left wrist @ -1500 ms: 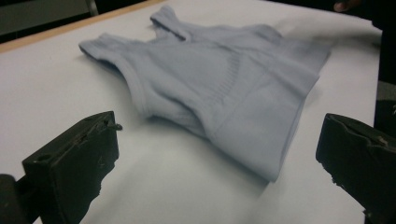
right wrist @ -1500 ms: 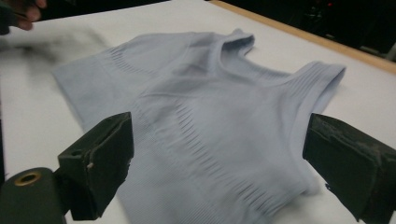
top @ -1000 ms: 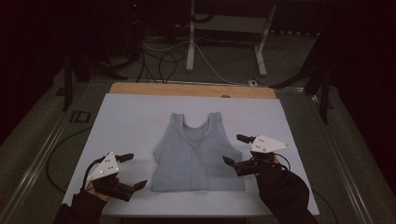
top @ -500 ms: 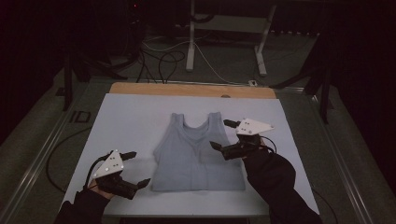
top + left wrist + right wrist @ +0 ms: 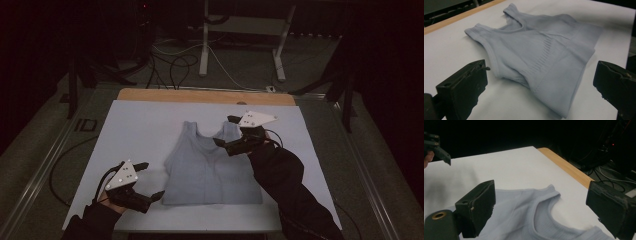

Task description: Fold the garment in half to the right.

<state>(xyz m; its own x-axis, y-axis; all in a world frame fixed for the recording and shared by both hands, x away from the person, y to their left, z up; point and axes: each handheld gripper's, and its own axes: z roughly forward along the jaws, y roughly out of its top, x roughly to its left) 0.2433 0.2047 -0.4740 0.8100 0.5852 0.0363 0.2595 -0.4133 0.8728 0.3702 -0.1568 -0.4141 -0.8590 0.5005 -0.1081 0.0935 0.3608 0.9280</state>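
A pale grey tank top (image 5: 210, 167) lies flat on the white table (image 5: 140, 125), straps toward the far side. My left gripper (image 5: 152, 180) rests open by the top's near left hem corner, touching nothing. In the left gripper view the top (image 5: 541, 47) spreads between the wide jaws of the left gripper (image 5: 542, 75). My right gripper (image 5: 223, 130) hovers open over the top's right shoulder strap. The right gripper view has the neckline and strap (image 5: 544, 212) below its own right gripper (image 5: 541, 195), and the left gripper (image 5: 436, 147) far off at the upper left.
A wooden strip (image 5: 200, 96) edges the table's far side. Beyond it, on the dark floor, lie cables (image 5: 175, 65) and the legs of a metal stand (image 5: 205, 45). White table surface lies bare to the left and right of the top.
My right gripper has moved from beside the top's right hem, forward and leftward, to above the right shoulder strap. The left gripper has barely shifted.
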